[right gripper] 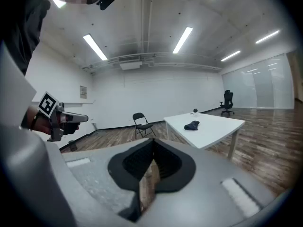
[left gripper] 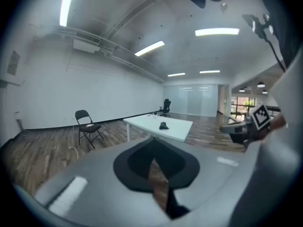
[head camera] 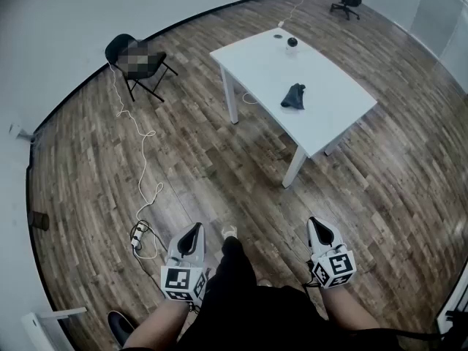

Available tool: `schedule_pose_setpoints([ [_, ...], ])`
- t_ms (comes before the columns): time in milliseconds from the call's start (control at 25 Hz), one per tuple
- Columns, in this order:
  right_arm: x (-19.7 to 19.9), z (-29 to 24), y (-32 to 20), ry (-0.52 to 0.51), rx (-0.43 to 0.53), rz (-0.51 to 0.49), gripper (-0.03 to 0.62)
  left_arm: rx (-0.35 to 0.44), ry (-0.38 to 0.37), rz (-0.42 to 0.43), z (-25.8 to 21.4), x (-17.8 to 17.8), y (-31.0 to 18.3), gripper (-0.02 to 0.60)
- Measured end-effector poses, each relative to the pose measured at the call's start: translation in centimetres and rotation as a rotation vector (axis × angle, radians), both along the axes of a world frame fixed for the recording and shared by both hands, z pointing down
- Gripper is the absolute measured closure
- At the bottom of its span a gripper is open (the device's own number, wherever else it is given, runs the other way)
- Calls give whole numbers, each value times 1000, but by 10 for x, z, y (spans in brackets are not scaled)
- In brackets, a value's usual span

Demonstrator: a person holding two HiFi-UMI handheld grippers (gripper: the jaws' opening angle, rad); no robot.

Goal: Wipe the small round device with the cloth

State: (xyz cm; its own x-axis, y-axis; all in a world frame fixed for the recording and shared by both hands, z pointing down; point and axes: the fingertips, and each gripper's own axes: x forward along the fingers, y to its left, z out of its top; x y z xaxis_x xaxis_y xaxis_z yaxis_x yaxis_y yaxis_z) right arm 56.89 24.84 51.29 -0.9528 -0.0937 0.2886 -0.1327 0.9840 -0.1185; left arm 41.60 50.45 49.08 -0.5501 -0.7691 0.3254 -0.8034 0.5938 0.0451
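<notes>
Both claws sit low in the head view, left claw (head camera: 193,231) and right claw (head camera: 316,225), each with its jaws pressed together on nothing. Only that view shows the power strip (head camera: 137,236) on the floor; only the two gripper views show the ceiling lights (right gripper: 184,39). Well apart from them, in the upper right, the cloth (head camera: 294,96) lies mid-tabletop (head camera: 325,119), with the small round device (head camera: 292,42) near the far end.

Small round device (head camera: 292,43), 1 o'clock, on the table (head camera: 329,108): too small for detail. Person (head camera: 248,306), 6 o'clock: cut off by lower edge.
</notes>
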Motion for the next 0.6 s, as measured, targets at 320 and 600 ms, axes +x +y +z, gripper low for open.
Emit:
schedule_pose_setpoints([
  [320, -144, -23, -31, -12, 25, 73, 592, 84, -52, 101, -41, -153, -57, 574],
  [600, -241, -48, -41, -69, -11, 124, 592, 181, -100, 86, -54, -256, -68, 575],
])
